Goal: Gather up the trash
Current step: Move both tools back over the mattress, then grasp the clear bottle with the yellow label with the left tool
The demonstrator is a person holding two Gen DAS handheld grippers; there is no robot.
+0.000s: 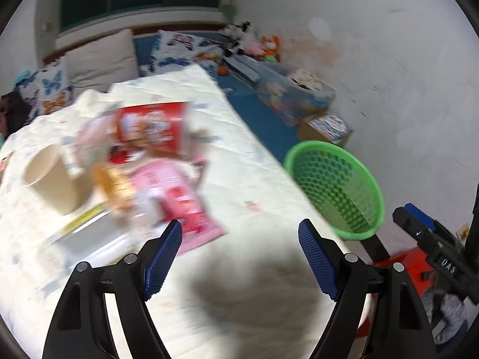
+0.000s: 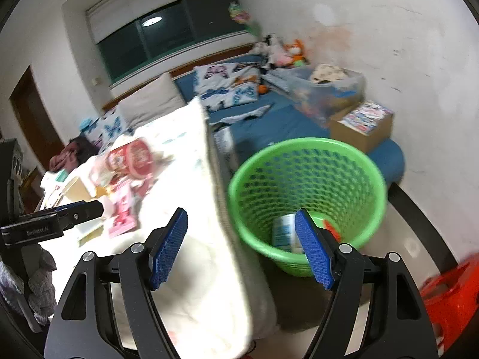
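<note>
A blurred pile of trash lies on a cream quilt: a red snack bag, a pink wrapper and a beige paper cup on its side. My left gripper hovers open over bare quilt just right of the pink wrapper, with nothing between its blue pads. A green mesh basket stands beside the quilt's edge and holds a white-and-blue carton and a red scrap. My right gripper is open and empty above the gap between quilt and basket. The same pile shows left of it.
The green basket sits right of the left gripper. A blue mattress behind carries butterfly pillows, plush toys, a clear storage bin and a cardboard box. A red stool stands at lower right. White wall to the right.
</note>
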